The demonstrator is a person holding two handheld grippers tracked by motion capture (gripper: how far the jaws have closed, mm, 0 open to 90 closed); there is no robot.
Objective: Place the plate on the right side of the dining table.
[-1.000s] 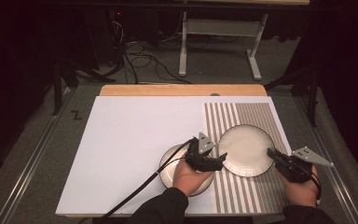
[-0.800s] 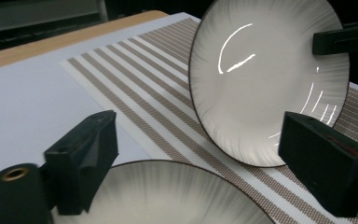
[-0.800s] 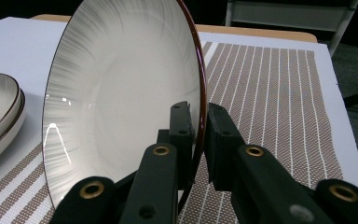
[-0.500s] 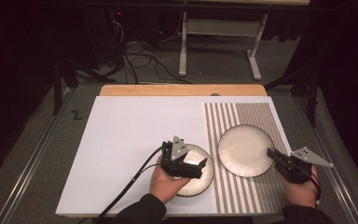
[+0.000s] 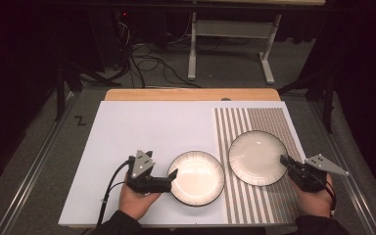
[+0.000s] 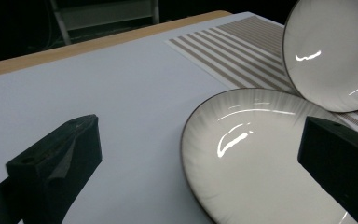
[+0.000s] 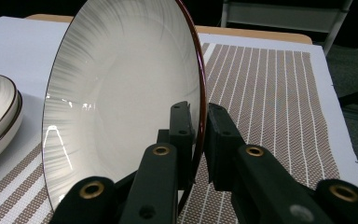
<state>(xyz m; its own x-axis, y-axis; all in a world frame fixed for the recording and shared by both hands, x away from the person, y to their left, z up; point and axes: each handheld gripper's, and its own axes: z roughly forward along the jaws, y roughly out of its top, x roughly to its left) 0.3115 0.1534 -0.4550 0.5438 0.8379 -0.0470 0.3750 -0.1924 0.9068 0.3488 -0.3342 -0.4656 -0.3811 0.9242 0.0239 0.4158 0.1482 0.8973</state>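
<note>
R gripper [image 5: 291, 165] jaws clenched on rim of right plate [image 5: 257, 156], tilted up over striped mat [image 5: 269, 122]. L gripper [image 5: 170, 177] jaws released, at left rim of near plate [image 5: 197, 177] on white counter [image 5: 142, 132].

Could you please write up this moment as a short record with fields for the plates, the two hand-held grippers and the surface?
surface: white table with a striped mat on its right part
left plate: plate stack, mostly on the white area
right plate: tilted plate over the striped mat
left hand-held gripper: left hand-held gripper, jaws wide apart beside the stack's rim
right hand-held gripper: right hand-held gripper, jaws clamped on the tilted plate's rim
</note>
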